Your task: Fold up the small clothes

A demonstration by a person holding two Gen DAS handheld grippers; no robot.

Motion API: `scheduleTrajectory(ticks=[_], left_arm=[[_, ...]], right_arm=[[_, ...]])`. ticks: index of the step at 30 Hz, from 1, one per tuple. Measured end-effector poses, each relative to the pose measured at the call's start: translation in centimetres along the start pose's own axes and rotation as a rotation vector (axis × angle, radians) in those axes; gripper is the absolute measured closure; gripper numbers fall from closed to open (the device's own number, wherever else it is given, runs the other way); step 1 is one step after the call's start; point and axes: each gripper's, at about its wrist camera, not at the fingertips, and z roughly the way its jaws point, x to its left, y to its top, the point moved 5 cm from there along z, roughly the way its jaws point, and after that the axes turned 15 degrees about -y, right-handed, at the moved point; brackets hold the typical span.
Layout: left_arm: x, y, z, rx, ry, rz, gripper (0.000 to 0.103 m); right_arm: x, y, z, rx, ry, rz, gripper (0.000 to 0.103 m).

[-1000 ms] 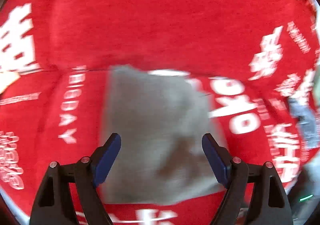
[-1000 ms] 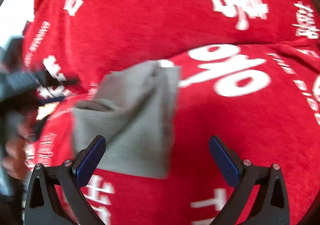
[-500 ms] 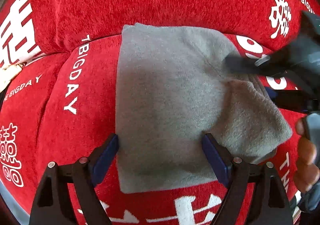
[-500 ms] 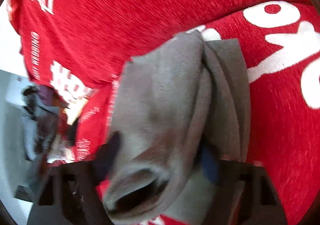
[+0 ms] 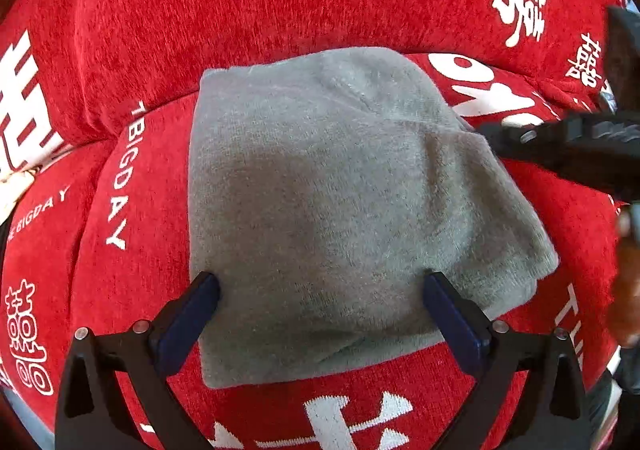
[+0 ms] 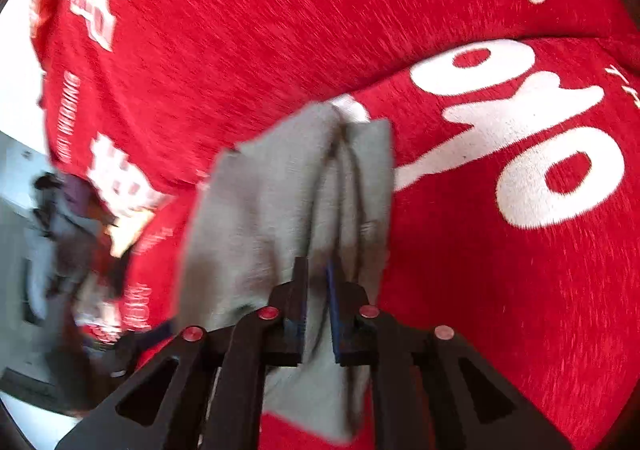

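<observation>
left wrist view: left tongs (image 5: 320, 290) spread wide, having just opened further, straddling the near half of the grey garment (image 5: 320, 189); the pads do not pinch it, so it is released. the garment lies flat on the red printed cover (image 5: 280, 1). right tongs (image 5: 520, 137) reach its edge from 3 o'clock. right wrist view: right tongs (image 6: 318, 290), jaws just closing, are clenched on a gathered fold of the grey garment (image 6: 260, 201), which bunches up toward 12 o'clock above the red printed cover (image 6: 480, 270).
</observation>
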Motion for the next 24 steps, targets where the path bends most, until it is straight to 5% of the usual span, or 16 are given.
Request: scheduleTrajectory(ticks=[2,3,5,8,10,14,15,16,17,22,24], left_arm=[[0.4,0.0,-0.4,0.004,-0.024,-0.008,0.002],[0.7,0.1,-0.7,0.001,-0.040,-0.021,0.002],[1.2,0.2,-1.2,-0.006,-0.074,-0.053,0.002],[1.6,0.1,-1.8,-0.021,-0.100,-0.089,0.002],[1.5,-0.1,-2.1,-0.024,-0.118,-0.103,0.002],[1.3,0.3,-1.4,-0.018,-0.099,-0.099,0.002],[1.2,0.4,-1.3,-0.018,-0.097,-0.101,0.002],[1.0,0.4,-1.1,-0.020,-0.096,-0.096,0.002],[0.8,0.6,-1.0,-0.022,-0.093,-0.087,0.002],[-0.1,0.7,-1.1,-0.025,-0.138,-0.069,0.002],[-0.5,0.4,-0.2,-0.012,-0.130,-0.045,0.002]], right_arm=[[0.6,-0.4,-1.6,-0.016,0.035,-0.026,0.056],[0.9,-0.4,-1.8,-0.016,0.038,-0.034,0.028],[1.4,-0.2,-2.0,-0.018,0.035,-0.053,0.022],[1.8,1.1,-0.8,-0.004,0.015,-0.023,0.028],[1.5,1.9,0.3,0.047,0.043,0.015,0.041],[2.2,3.6,3.5,0.099,-0.056,-0.029,0.045],[2.9,3.9,4.8,0.125,-0.068,-0.052,0.053],[3.1,3.9,5.4,0.135,-0.074,-0.068,0.079],[3.9,4.0,6.1,0.140,-0.097,-0.112,0.088],[4.2,4.3,2.6,-0.031,-0.062,-0.156,0.090],[2.5,3.8,3.8,-0.006,-0.095,-0.136,0.090]])
